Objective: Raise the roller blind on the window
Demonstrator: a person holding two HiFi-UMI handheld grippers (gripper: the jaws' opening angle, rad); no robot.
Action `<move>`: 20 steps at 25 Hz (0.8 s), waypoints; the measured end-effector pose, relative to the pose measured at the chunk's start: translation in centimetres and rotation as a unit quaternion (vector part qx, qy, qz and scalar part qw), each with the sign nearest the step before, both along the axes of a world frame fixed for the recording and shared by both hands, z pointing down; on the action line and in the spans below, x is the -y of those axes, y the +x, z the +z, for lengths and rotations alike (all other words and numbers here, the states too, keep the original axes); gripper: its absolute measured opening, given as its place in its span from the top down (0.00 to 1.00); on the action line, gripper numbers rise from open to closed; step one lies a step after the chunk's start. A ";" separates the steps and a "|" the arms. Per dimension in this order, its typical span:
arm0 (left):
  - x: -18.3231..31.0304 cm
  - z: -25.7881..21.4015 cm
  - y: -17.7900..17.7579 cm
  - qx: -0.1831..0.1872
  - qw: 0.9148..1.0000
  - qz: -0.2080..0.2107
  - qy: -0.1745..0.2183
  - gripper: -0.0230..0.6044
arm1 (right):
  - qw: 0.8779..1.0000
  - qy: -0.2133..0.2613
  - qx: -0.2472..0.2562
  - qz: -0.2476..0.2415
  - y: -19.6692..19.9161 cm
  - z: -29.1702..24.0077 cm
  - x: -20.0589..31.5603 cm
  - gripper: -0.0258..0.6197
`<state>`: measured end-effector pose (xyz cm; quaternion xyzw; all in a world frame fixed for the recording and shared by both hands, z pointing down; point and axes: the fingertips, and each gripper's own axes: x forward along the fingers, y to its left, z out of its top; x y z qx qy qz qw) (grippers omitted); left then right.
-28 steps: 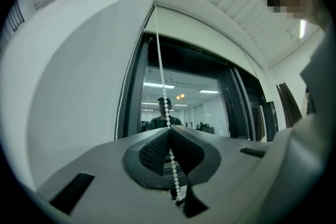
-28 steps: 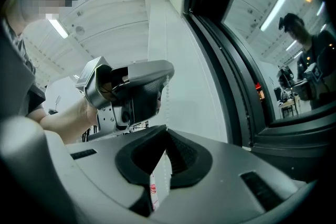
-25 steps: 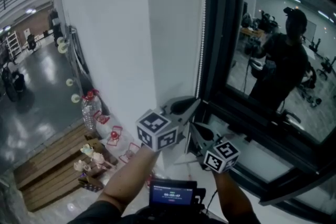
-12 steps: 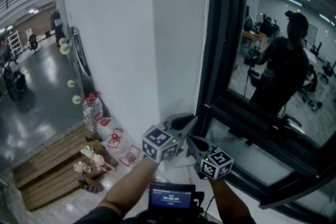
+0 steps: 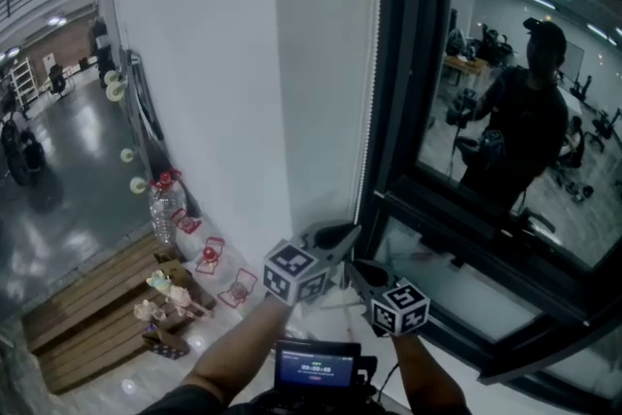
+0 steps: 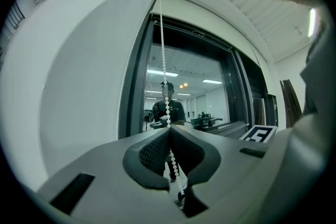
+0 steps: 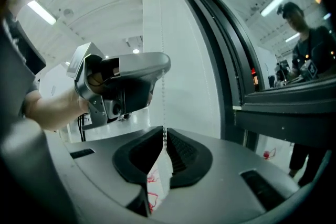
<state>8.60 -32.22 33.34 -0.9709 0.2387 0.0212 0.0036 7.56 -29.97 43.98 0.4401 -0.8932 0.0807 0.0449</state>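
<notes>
– Where is the roller blind (image 5: 326,63) right now?
– It hangs as a white sheet over the left part of the window (image 5: 457,238), next to the dark frame. It reaches down about as far as the two tools.
– And the bead chain (image 6: 164,60)?
– It drops in a straight line along the blind's right edge, between the fabric and the frame, and passes through both tools.
– What is the left tool (image 6: 169,129) doing?
– Its jaws are pressed together on the chain. The beads go in at the tips and come out again below the pads.
– And the right tool (image 7: 164,131)?
– It sits just below and to the right of the left one, close to it. Its jaws have just been opening and now stand a little apart. The chain runs through the narrow gap at the tips, and the pads are not squeezing it.
– Anything in the glass?
– A person's reflection (image 5: 530,112), wearing a cap. Far below on the left there is a wooden platform (image 5: 92,306) with some small objects on it
</notes>
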 end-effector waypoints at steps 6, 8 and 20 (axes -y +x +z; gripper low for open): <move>0.0 -0.1 0.1 -0.007 1.000 0.003 0.003 0.96 | 0.999 0.048 0.010 0.015 3.4 -5.0 -1.2 0.82; 0.0 0.4 0.1 -0.001 1.000 0.005 0.003 0.96 | 0.996 0.078 0.026 0.019 4.4 -8.0 -1.3 0.82; -1.7 -0.1 1.3 0.000 0.999 0.028 0.014 0.96 | 0.972 0.222 0.073 -0.022 1.9 -24.3 0.4 0.82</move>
